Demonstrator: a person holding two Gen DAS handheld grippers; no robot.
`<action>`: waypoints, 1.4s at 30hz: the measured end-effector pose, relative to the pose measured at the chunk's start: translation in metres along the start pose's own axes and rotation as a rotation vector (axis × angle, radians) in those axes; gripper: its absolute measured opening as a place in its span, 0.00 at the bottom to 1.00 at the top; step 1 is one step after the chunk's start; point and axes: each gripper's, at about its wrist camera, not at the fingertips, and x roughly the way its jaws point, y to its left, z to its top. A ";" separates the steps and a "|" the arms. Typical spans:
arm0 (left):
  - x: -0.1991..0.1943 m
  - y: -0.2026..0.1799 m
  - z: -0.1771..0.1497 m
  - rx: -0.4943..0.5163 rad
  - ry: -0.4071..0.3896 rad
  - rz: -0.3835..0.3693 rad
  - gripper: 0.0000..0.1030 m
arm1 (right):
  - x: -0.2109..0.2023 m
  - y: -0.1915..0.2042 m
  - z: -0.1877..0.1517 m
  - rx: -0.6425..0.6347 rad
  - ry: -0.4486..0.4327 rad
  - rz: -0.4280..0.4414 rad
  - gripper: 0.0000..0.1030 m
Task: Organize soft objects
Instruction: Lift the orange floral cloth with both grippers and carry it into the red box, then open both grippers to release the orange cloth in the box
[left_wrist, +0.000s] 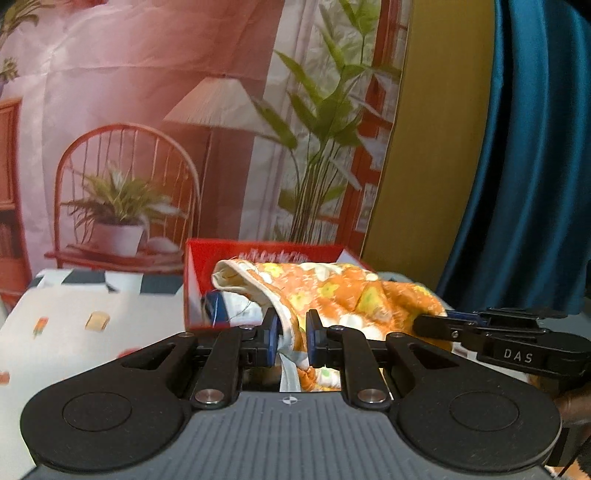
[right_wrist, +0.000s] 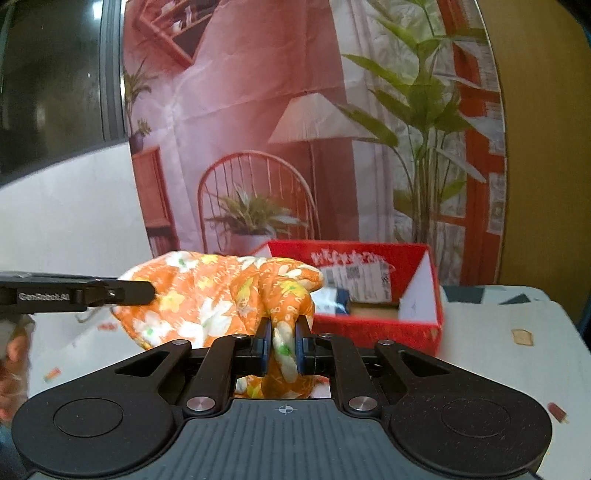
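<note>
While held: cloth (left_wrist: 343, 291) hung before the box (left_wrist: 207, 251).
Left gripper (left_wrist: 291, 338): clamped on its hem.
Right gripper (right_wrist: 282, 345): clamped on another fold.
Risk: thin hem might slip, dropping cloth outside.

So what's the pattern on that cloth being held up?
The cloth is orange with white and yellow flowers and a cream edge; it shows best in the right wrist view.

one floral cloth (left_wrist: 332, 291), one red box (right_wrist: 369, 288), two tools (left_wrist: 291, 332)
</note>
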 end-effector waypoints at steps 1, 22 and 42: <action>0.004 -0.001 0.006 0.008 -0.004 -0.004 0.16 | 0.002 -0.002 0.006 0.005 -0.005 0.008 0.12; 0.179 0.027 0.053 0.036 0.266 0.151 0.16 | 0.169 -0.060 0.053 -0.048 0.151 -0.045 0.11; 0.205 0.028 0.037 0.087 0.355 0.178 0.61 | 0.212 -0.080 0.030 -0.038 0.401 -0.078 0.11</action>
